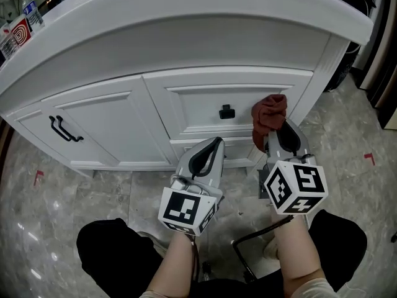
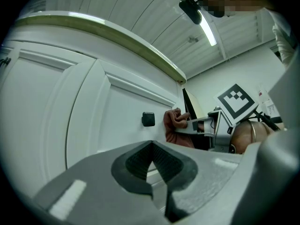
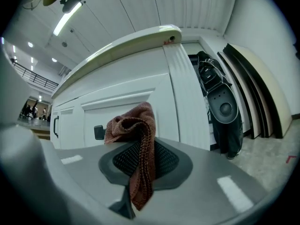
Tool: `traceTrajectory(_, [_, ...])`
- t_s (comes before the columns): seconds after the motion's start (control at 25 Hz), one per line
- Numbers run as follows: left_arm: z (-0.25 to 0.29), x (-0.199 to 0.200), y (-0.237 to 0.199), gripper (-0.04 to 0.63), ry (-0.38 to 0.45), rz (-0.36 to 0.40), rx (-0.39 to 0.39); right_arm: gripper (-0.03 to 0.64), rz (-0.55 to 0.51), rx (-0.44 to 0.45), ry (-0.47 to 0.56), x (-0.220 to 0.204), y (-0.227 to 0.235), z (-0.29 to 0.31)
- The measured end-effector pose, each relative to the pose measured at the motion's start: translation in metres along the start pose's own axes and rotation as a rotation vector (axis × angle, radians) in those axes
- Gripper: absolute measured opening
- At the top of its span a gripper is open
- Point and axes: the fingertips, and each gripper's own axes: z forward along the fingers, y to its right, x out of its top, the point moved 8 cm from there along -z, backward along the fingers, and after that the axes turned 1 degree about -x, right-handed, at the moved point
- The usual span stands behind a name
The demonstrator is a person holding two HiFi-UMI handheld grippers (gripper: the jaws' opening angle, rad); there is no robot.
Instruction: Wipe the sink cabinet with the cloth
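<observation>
The white sink cabinet (image 1: 124, 123) fills the head view, with a drawer bearing a black knob (image 1: 227, 111) and a door with a black handle (image 1: 65, 130). My right gripper (image 1: 273, 133) is shut on a reddish-brown cloth (image 1: 269, 113), which bunches against the drawer front just right of the knob. In the right gripper view the cloth (image 3: 136, 139) hangs down between the closed pads. My left gripper (image 1: 214, 144) hovers shut and empty near the lower drawer, left of the cloth. From the left gripper view I see the knob (image 2: 148, 119) and the cloth (image 2: 175, 124) beyond.
Bottles and a red-labelled pack (image 1: 21, 25) stand on the countertop at the far left. A black appliance (image 3: 220, 102) and leaning boards (image 3: 262, 93) occupy the gap right of the cabinet. Red tape marks (image 1: 370, 159) dot the marble floor. The person's dark-trousered knees (image 1: 108, 253) are below.
</observation>
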Motion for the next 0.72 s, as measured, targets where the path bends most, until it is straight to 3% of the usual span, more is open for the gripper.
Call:
traceTrajectory(0.24, [-0.003, -0.006, 0.009, 0.0, -0.003, -0.009, 0.005, 0.087, 0.023, -0.107, -0.021, -0.013, 0.035, -0.019])
traceTrajectory(0.36, [-0.01, -0.014, 0.009, 0.0, -0.031, 0.001, 0.007, 0.087, 0.053, -0.112, -0.003, -0.013, 0.032, -0.023])
traceTrajectory(0.52, [-0.027, -0.013, -0.007, 0.0, -0.031, 0.004, 0.048, 0.087, 0.01, 0.025, 0.012, -0.019, -0.02, -0.017])
traceTrajectory(0.72, [-0.052, -0.012, -0.037, 0.0, -0.027, -0.005, 0.134, 0.087, -0.023, 0.226, -0.062, -0.051, -0.097, 0.002])
